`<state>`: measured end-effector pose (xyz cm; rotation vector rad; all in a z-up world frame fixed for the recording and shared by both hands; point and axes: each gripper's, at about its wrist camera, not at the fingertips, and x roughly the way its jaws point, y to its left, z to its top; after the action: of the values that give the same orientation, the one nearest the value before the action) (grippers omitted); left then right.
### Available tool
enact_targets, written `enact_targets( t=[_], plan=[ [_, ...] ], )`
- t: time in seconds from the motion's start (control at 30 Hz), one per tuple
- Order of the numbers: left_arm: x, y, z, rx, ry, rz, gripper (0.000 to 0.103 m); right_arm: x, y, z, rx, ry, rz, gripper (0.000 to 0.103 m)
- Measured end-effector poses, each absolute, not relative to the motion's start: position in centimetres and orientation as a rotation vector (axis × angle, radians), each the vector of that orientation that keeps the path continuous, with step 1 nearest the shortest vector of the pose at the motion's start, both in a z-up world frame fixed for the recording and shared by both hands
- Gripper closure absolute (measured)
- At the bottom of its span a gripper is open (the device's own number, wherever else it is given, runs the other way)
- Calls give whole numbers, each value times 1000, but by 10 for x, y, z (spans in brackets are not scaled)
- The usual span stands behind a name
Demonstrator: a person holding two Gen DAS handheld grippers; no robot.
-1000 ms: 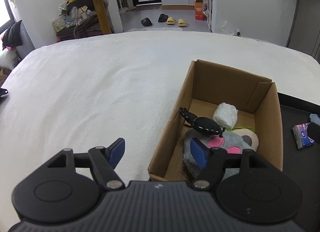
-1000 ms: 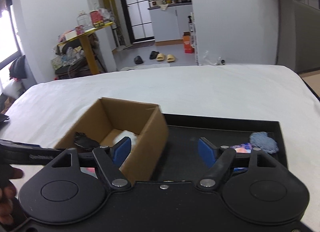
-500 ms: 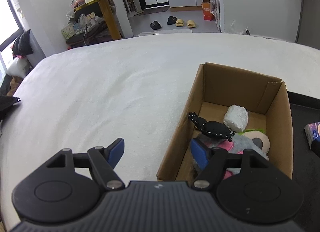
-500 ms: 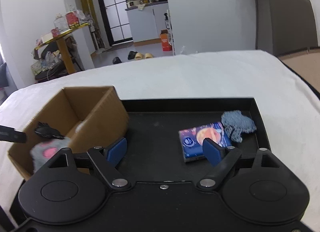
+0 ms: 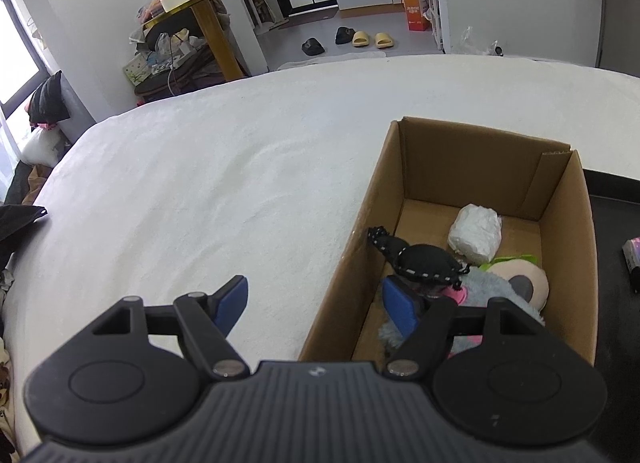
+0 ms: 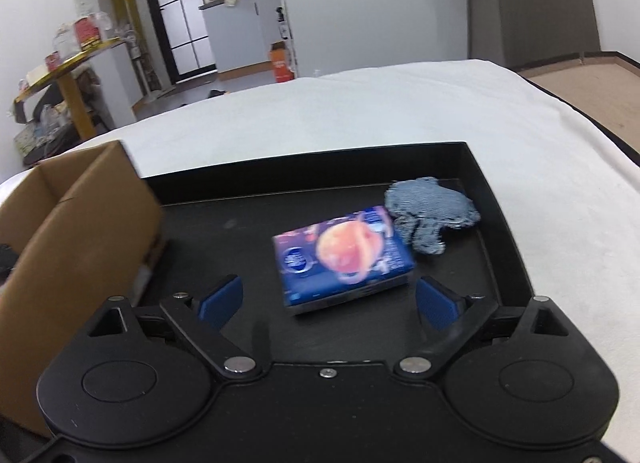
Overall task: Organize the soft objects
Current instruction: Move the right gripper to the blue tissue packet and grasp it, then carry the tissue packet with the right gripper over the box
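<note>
— Where is the blue rectangular tissue packet found?
— On the black shallow tray, beside the grey knitted cloth; it has been brought between the right hand-held gripper since a second ago, so a pick-up is judged next.
— And the jaws?
— Spread wide, nothing held. The left hand-held gripper is likewise spread, empty, over the brown cardboard box.

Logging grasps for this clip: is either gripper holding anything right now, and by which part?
Nothing is held. The left gripper is open beside the box; the right gripper is open above the tray, short of the blue pack.
</note>
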<state>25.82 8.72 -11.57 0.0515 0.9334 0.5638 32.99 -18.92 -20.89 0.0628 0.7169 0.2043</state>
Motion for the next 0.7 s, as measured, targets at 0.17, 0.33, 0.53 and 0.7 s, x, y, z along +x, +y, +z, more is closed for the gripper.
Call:
enact_targets(
  t=[0.17, 0.33, 0.53, 0.7],
  plan=[
    [261, 89, -113, 40, 926, 560, 30, 337, -186, -216, -3, 712, 193, 7],
    [261, 91, -116, 50, 943, 569, 30, 332, -179, -216, -54, 695, 210, 19],
    [253, 91, -117, 30, 958, 556, 30, 325, -184, -204, -47, 709, 230, 31],
    [248, 92, -112, 3, 951, 543, 30, 315, -191, -192, -16, 723, 210, 31]
  ],
)
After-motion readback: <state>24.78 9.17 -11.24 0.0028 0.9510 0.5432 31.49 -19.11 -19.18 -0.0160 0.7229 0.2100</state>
